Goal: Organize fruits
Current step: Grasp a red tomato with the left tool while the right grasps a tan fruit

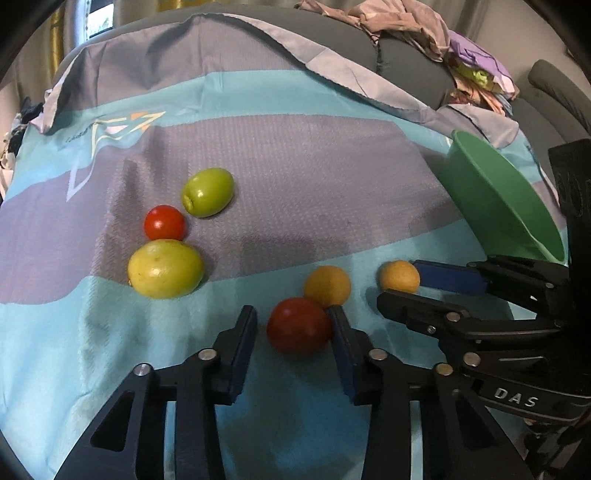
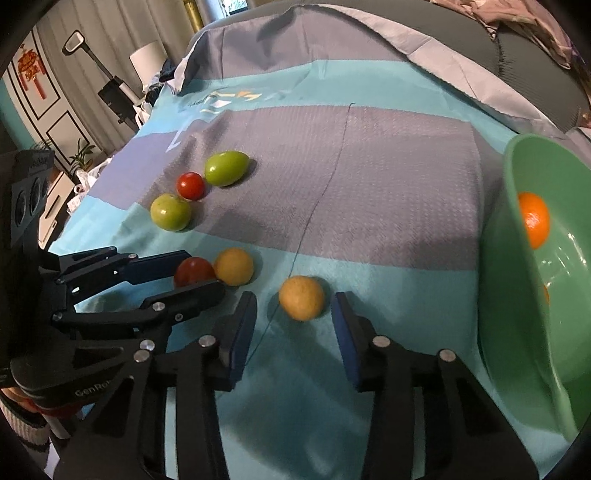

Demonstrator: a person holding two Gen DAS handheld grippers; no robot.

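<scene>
My left gripper (image 1: 293, 321) is open with a large red tomato (image 1: 298, 325) between its pads; the right pad touches it. An orange fruit (image 1: 327, 285) lies just behind the tomato. My right gripper (image 2: 295, 312) is open around a second orange-yellow fruit (image 2: 301, 297), not touching it. Farther left lie a yellow-green fruit (image 1: 165, 267), a small red tomato (image 1: 164, 222) and a green fruit (image 1: 208, 191). A green bowl (image 2: 509, 280) at the right holds an orange (image 2: 534, 218).
The fruits lie on a teal and purple cloth (image 1: 314, 166) spread over a sofa. Crumpled clothes (image 1: 424, 29) lie on the sofa back. A lamp and a floor cleaner (image 2: 110, 88) stand at the far left of the room.
</scene>
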